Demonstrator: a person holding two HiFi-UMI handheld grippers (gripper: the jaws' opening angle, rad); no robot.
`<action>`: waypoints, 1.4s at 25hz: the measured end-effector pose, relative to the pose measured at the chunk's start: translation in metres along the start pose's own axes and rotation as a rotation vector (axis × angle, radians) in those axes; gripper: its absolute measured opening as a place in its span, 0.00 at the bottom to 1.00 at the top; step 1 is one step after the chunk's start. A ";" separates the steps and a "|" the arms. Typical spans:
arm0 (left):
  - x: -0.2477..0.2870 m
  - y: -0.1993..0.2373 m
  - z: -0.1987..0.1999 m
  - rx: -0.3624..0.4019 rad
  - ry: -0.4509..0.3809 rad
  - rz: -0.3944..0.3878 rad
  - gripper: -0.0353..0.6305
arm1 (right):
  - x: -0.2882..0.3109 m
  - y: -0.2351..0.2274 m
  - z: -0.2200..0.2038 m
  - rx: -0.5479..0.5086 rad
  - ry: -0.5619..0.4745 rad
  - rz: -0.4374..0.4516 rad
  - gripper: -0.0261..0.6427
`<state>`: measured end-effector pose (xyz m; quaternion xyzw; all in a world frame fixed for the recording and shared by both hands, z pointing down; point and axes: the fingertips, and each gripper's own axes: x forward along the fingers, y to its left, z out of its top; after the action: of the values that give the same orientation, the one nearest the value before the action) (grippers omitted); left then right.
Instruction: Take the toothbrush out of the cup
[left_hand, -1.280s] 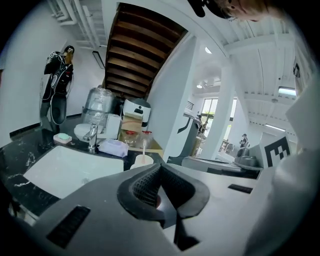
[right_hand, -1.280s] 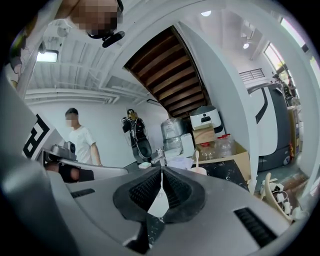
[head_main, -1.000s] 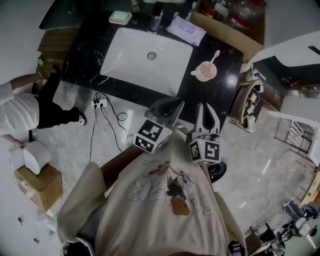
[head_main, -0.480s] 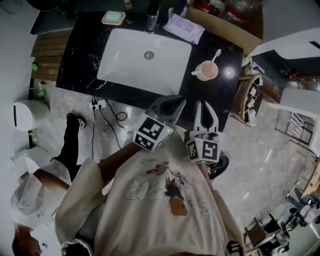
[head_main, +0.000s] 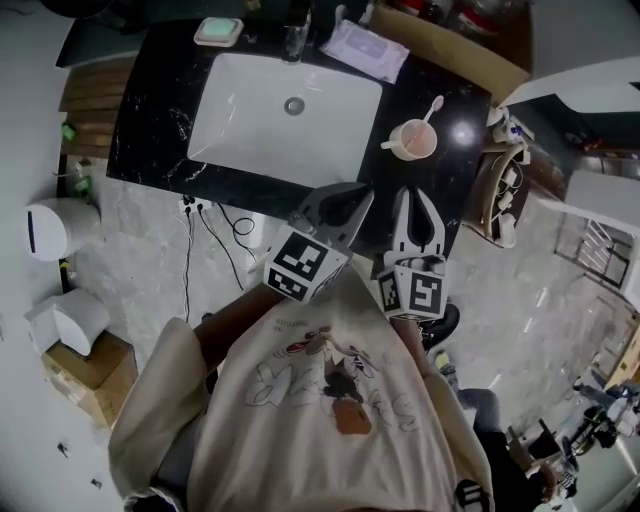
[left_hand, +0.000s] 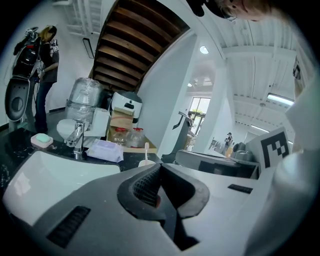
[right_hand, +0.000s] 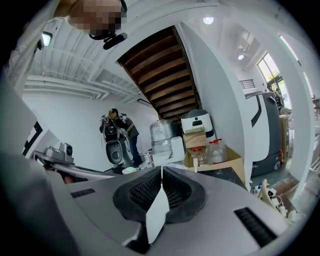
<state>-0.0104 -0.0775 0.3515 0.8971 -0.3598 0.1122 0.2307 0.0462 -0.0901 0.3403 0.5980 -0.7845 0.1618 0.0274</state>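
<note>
Where black counter (head_main: 160, 100) holds white sink (head_main: 262, 135) | cup (head_main: 412, 141) beside it | pale marble floor (head_main: 130, 250)

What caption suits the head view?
Left gripper and right gripper, both shut, point toward a pink cup holding a pale toothbrush beside a white rectangular sink.

No lettering, brand or number can be read in any view. The only signs are black-and-white square markers (head_main: 303, 268) on the cubes of the left gripper (head_main: 362, 192) and right gripper (head_main: 416, 195), centre of the head view: patterns, not print
</note>
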 end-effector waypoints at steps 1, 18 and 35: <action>0.003 0.002 0.001 0.001 0.000 0.000 0.07 | 0.003 -0.003 -0.001 0.001 0.001 0.001 0.07; 0.056 0.016 -0.001 -0.010 0.033 0.001 0.07 | 0.044 -0.058 -0.014 0.024 0.028 -0.035 0.07; 0.096 0.036 -0.007 -0.040 0.081 0.013 0.07 | 0.088 -0.089 -0.029 0.049 0.165 -0.061 0.21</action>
<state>0.0331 -0.1534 0.4047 0.8847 -0.3579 0.1427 0.2622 0.1016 -0.1839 0.4087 0.6067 -0.7569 0.2288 0.0821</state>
